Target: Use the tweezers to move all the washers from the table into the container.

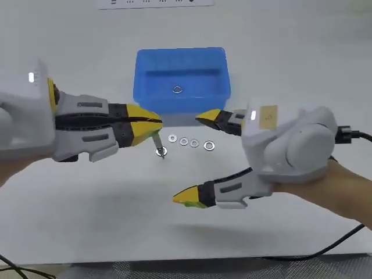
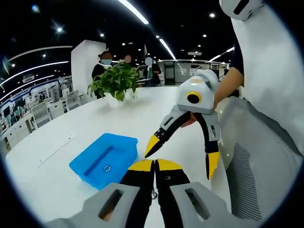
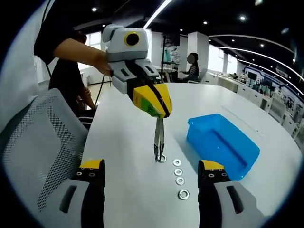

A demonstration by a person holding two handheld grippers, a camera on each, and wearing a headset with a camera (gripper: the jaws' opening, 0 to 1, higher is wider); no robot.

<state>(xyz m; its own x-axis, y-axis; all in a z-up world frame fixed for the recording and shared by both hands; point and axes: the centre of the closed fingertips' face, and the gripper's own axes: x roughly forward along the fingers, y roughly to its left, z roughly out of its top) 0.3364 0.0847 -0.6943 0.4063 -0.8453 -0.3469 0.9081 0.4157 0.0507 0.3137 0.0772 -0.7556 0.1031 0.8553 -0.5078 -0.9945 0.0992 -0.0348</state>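
Pinching the tweezers [image 1: 158, 141] between pressed-together jaws, the left gripper [image 1: 156, 123] sets their tips at a washer [image 1: 161, 152] in the head view. Four more washers [image 1: 194, 143] lie in a row just beyond, and the right gripper [image 1: 189, 158] hovers nearby, jaws spread wide. Left gripper view: the container [image 2: 107, 159], one washer inside, sits ahead-left of its jaws. Right gripper view: the tweezers' tips meet the end washer ahead between its spread jaws, with the container ahead-right.

Tweezers [image 1: 157, 141]: your left gripper [image 1: 156, 123] covers everything except the tips.
Washer [image 1: 162, 152]: at the tips, too small to tell whether you've pinched it.
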